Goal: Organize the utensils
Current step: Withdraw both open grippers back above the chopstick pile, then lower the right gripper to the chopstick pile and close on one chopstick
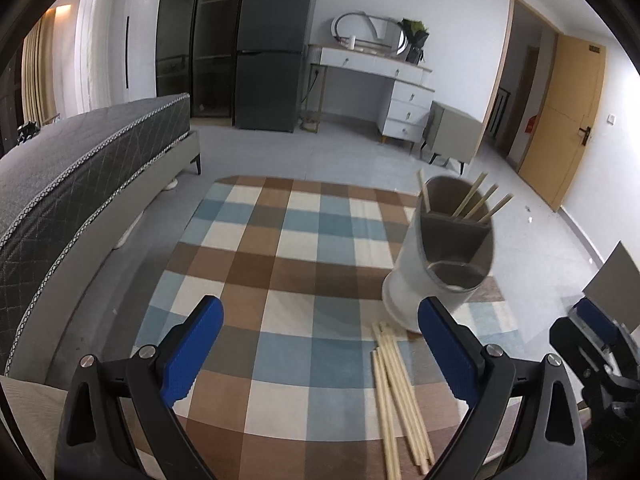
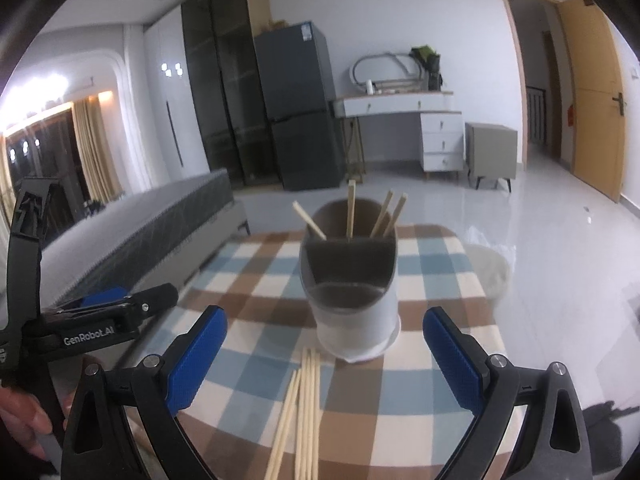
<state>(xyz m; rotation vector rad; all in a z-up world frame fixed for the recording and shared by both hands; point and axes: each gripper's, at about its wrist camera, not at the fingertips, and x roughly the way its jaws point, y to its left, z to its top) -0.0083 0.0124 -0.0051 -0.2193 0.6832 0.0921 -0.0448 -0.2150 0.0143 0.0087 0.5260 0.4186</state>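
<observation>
Viewing left wrist first: we look along the left gripper point(image 1: 320, 344) over a table with a checked cloth point(image 1: 288, 264).
Left tongs: wide apart, nothing between the blue pads.
Holder: the utensil holder point(image 1: 440, 264) stands on the cloth, ahead and to the right of us, near the cloth's right side.
Sorted so far: four chopsticks in the holder point(image 1: 476, 200) lean in its rear compartment; the front compartments look empty from here.
Left to do: a bundle of loose chopsticks point(image 1: 394, 392) lies flat on the cloth just in front of the holder, close inside our right finger.
Room, left view: bare cloth ahead and to the left; a bed point(image 1: 80, 168) runs beside the table's left edge.
Neighbour: the right gripper point(image 1: 592, 344) shows at the frame's right edge.

Right wrist view: holder point(image 2: 352, 280) dead ahead and upright, four sticks point(image 2: 351, 208) in the back section.
Right tongs: right gripper point(image 2: 322, 344) wide apart, holding nothing.
Loose sticks: bundle point(image 2: 304, 408) lies between our fingers, below them, pointing at the holder's base.
Progress, our judgement: partly done; roughly half the sticks remain outside.
Edges: left gripper point(image 2: 132, 300) sits close on our left; table's right edge drops to bare floor point(image 2: 560, 240).
</observation>
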